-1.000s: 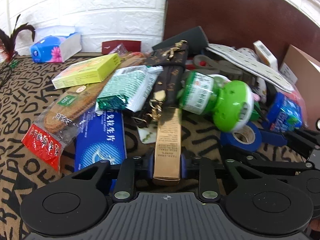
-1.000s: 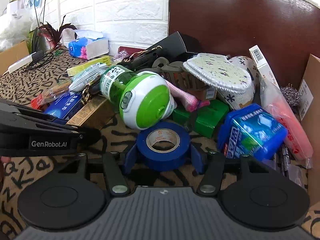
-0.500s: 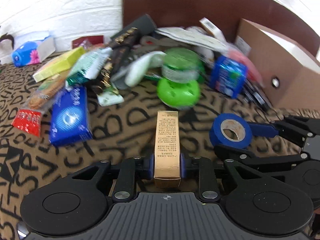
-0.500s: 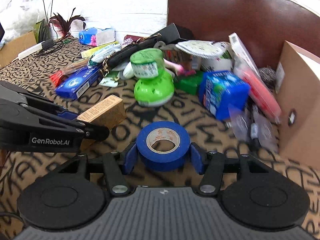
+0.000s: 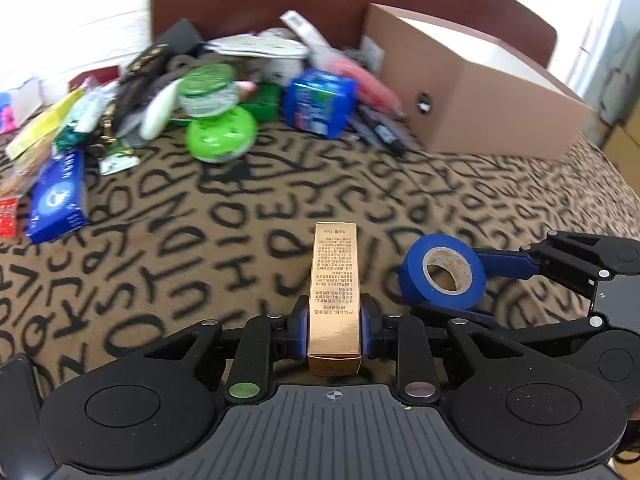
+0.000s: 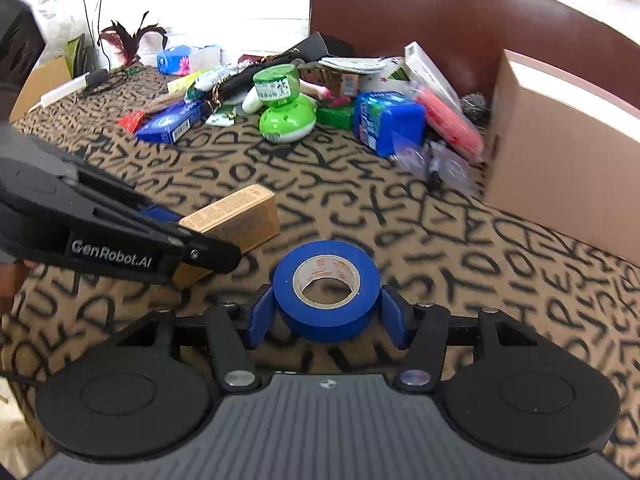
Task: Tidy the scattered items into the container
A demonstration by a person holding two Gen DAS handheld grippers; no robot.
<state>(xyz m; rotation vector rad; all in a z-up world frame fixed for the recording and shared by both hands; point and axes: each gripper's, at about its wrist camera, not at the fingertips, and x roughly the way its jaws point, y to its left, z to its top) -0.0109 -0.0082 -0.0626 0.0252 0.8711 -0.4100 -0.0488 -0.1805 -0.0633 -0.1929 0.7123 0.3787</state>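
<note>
Our left gripper (image 5: 334, 328) is clamped across the near end of the gold box (image 5: 334, 280), gripping its narrow sides so its length projects forward, clear of the cloth (image 5: 200, 260). Our right gripper (image 6: 326, 316) is clamped on the blue tape (image 6: 326, 280), pads pressing opposite points of the outer rim; this keeps the roll flat with its core facing up. Both loads appear to ride above the cloth, side by side and apart. The cardboard box (image 5: 480, 108), which we judge to be the container, stands ahead and to the right, well apart from both loads. The remaining pile, including the green bottle (image 6: 284, 108), lies beside it, untidied.
</note>
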